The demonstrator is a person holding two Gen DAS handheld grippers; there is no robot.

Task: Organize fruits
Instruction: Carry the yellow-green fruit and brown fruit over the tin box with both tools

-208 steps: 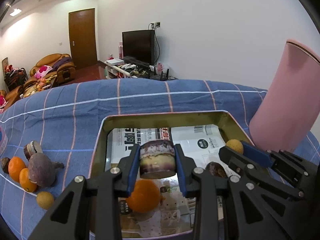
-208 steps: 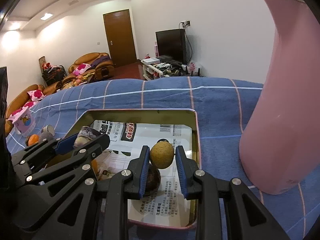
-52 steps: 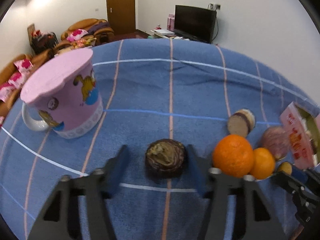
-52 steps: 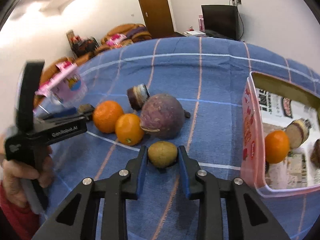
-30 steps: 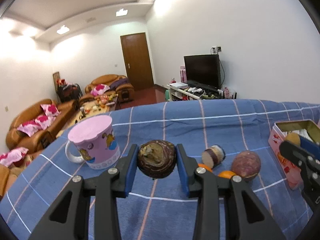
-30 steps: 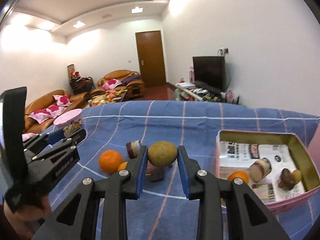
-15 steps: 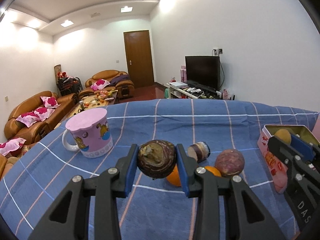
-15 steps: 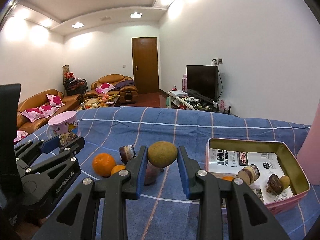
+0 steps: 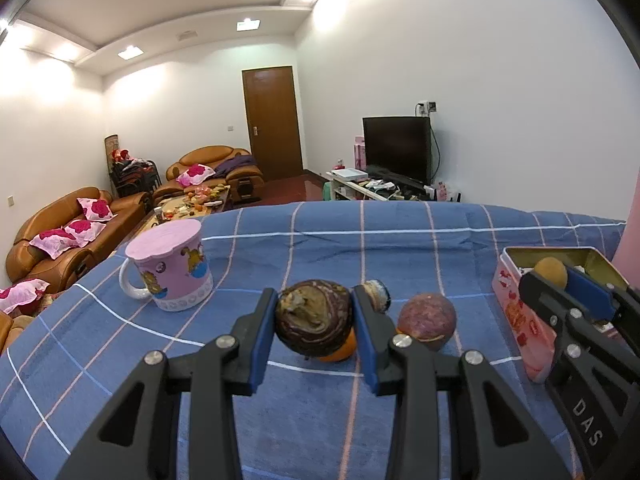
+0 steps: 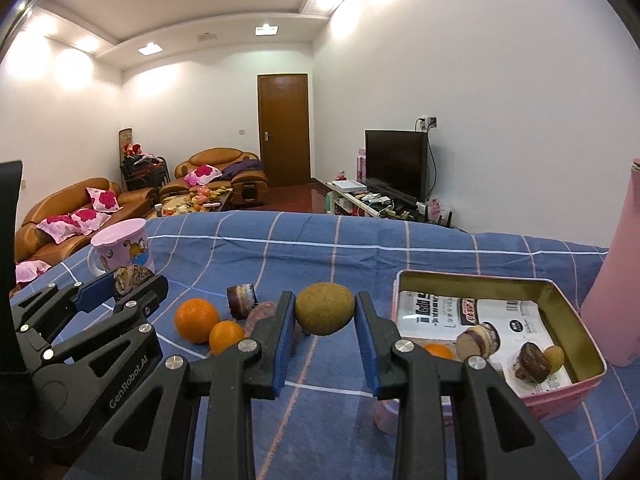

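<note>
Tin rim (image 10: 476,277) right of gripped fruit (image 10: 325,309); bare blue cloth (image 10: 360,252) beyond.

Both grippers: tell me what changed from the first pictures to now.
Both let go of their first fruits into the pink tin and came back to the blue cloth. The left gripper closed on a dark mottled fruit and lifted it; the right gripper took a yellow-brown fruit. The oranges and pink mug stayed put.
</note>
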